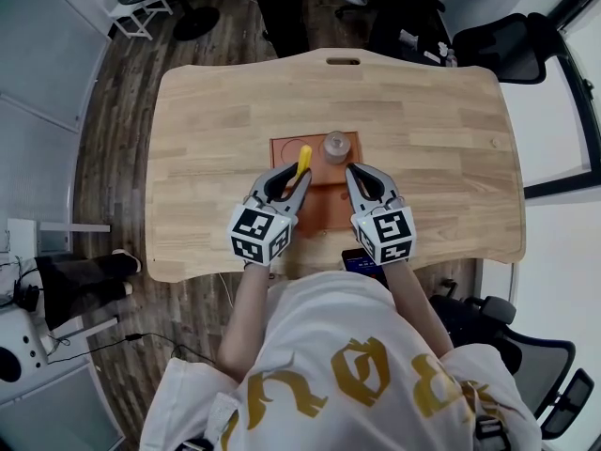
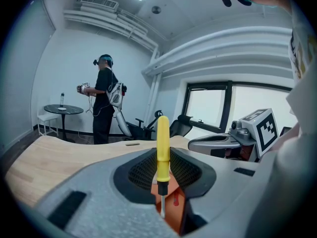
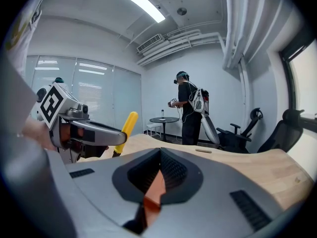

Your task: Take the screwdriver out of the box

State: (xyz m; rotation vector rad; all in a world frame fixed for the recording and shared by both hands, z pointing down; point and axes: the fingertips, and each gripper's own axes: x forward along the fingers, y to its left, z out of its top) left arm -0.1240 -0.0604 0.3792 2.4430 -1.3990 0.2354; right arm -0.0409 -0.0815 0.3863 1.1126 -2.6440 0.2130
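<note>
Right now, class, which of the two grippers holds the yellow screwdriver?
The left gripper: the screwdriver stands upright, pinched between its jaws. The right gripper has only orange box showing between its jaws.

The screwdriver (image 2: 163, 140) is yellow, the box (image 1: 282, 153) orange-brown.

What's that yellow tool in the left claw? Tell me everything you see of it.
A small screwdriver with a smooth yellow plastic-looking handle, black collar and thin metal shaft. It stands handle up, pinched near the collar between the fingers of the left gripper, over the orange-brown box.
</note>
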